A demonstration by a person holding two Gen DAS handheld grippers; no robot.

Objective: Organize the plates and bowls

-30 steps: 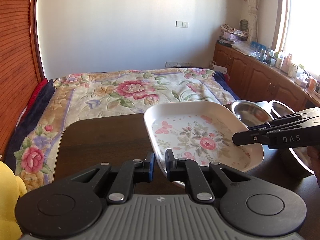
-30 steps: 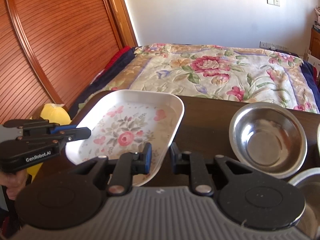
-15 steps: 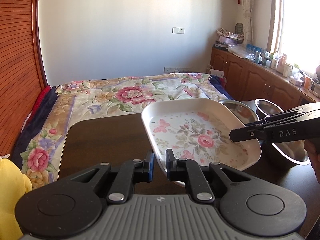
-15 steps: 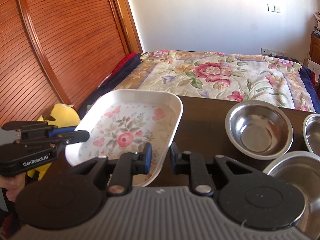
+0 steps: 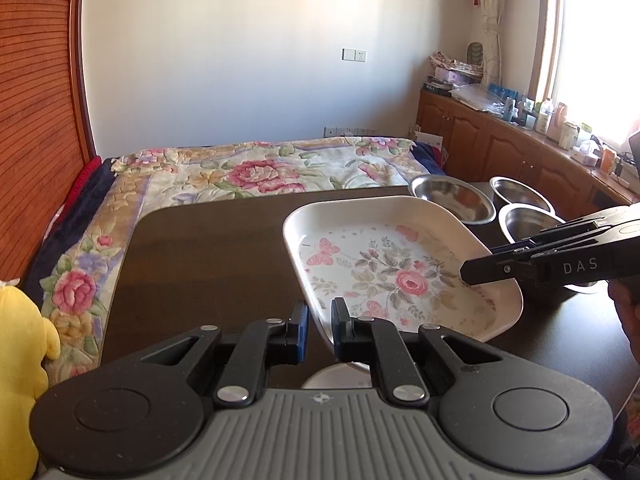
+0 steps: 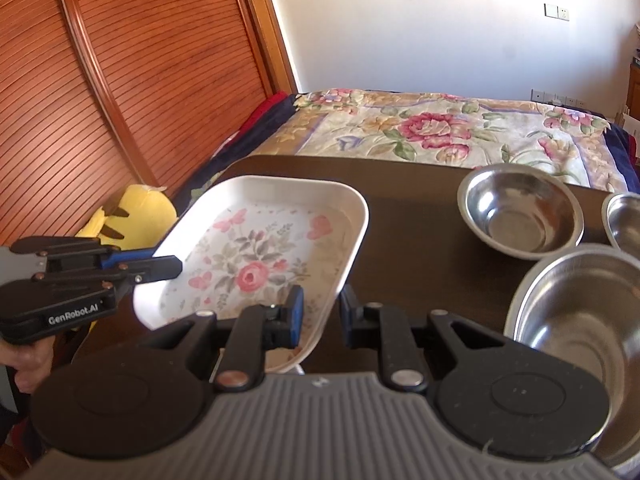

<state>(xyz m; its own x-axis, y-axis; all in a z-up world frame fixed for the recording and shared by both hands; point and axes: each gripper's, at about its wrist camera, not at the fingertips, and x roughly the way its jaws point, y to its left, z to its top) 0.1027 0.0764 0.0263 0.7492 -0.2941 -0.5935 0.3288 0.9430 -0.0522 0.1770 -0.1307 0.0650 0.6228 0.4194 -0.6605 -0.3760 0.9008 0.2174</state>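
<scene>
While both hands carry it, we find the floral plate (image 5: pixel 400 272) held clear above the dark counter (image 5: pixel 208 260), near the counter's front. Left tongs (image 5: pixel 319 330) pinch its near-left rim, rim edge between the pads. Right tongs (image 6: pixel 322 318) pinch the opposite rim the same way.

Left wrist view only: window, wooden cabinets with clutter along the right wall, and the right tongs seen side-on, clamped over the plate's right edge. Three steel bowls (image 5: pixel 452 202) sit grouped behind the plate.

Right wrist view only: slatted wooden doors (image 6: pixel 120 80) and the left tongs side-on at the plate's left edge, gripped by a hand (image 6: pixel 28 364). The nearest bowl (image 6: pixel 576 320) looms large at right; the third is cut off by the frame.

Both views: flowered bedspread (image 6: pixel 440 128) beyond the counter, yellow plush toy (image 6: pixel 132 216) at the counter's left.
</scene>
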